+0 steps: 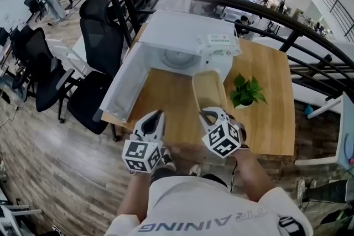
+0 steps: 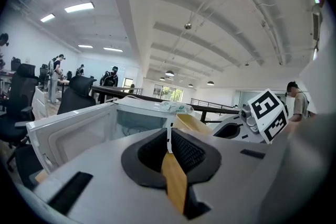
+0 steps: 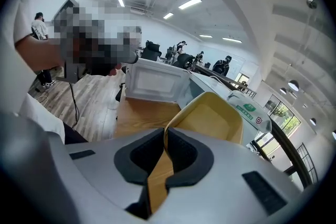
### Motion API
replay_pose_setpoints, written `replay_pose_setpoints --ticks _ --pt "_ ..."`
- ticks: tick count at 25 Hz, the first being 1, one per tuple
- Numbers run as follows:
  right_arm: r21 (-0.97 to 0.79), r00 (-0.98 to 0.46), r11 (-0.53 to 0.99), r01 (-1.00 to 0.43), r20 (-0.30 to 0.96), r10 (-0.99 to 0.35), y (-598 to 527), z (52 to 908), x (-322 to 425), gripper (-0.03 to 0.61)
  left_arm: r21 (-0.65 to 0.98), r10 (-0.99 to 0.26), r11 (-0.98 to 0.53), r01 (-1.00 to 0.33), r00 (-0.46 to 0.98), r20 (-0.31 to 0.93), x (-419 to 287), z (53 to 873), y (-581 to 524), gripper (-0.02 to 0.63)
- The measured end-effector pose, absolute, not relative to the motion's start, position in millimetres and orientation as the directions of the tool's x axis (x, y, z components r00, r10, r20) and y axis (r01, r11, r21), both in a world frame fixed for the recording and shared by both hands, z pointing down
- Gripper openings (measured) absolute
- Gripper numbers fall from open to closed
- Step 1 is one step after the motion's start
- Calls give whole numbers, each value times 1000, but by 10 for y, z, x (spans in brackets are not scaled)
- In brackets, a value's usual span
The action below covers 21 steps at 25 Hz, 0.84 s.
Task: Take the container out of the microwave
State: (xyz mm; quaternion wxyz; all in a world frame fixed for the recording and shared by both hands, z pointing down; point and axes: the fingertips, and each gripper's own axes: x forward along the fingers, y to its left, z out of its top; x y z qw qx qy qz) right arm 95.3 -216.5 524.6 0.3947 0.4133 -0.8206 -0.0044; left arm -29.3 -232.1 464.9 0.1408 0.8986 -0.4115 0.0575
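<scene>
The container (image 1: 209, 88), a shallow yellow tray, is held outside the microwave (image 1: 182, 27), in front of the open cavity and over the table (image 1: 166, 102). Its near rim is pinched edge-on between the pads of the right claw (image 3: 165, 136). In the head view the gripped portion is covered by the claw body. Whether the underside of the tray touches the table cannot be determined. The left claw (image 2: 169, 139) is pressed together with nothing gripped, and only a sliver of table is seen through its slot. It is positioned left of the tray, apart from it. The microwave door (image 1: 124, 88) stands open to the left, and the cavity interior is only partly visible. A potted plant (image 1: 246, 91) stands just right of the tray.
</scene>
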Motion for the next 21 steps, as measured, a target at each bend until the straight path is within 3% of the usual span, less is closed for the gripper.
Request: replay_pose_setpoints --ticks 21 --pt "326 -358 680 -657 660 -661 -1966 5292 927 41 233 -711 -630 -741 671 209 -190 4659 -2151 52"
